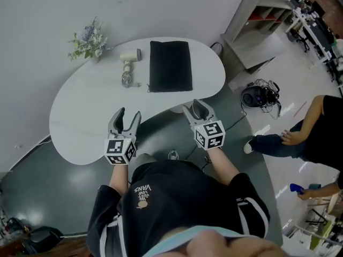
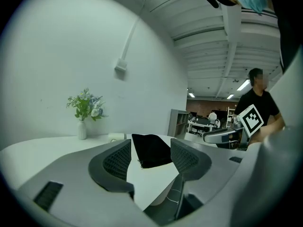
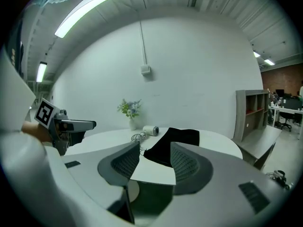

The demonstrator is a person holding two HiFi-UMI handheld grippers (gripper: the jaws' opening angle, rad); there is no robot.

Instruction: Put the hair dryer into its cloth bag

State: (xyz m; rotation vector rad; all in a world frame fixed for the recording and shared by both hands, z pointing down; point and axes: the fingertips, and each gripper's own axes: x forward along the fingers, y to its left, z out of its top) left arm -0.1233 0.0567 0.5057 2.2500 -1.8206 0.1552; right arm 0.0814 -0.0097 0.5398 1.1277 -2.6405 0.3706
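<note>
The white hair dryer (image 1: pixel 128 63) lies at the far side of the white table (image 1: pixel 86 116), its coiled cord towards me. Right beside it the black cloth bag (image 1: pixel 170 66) lies flat. My left gripper (image 1: pixel 127 114) hovers open over the table's near edge, empty. My right gripper (image 1: pixel 196 107) is open and empty too, just off the near edge. In the left gripper view the bag (image 2: pixel 151 150) shows between the open jaws, far off. In the right gripper view the dryer (image 3: pixel 150 130) and bag (image 3: pixel 177 138) lie ahead.
A small vase of flowers (image 1: pixel 88 43) stands at the table's far left by the wall. A grey shelf unit (image 1: pixel 262 25) stands to the right, with a black device and cables (image 1: pixel 260 94) on the floor. A seated person (image 1: pixel 311 133) is at far right.
</note>
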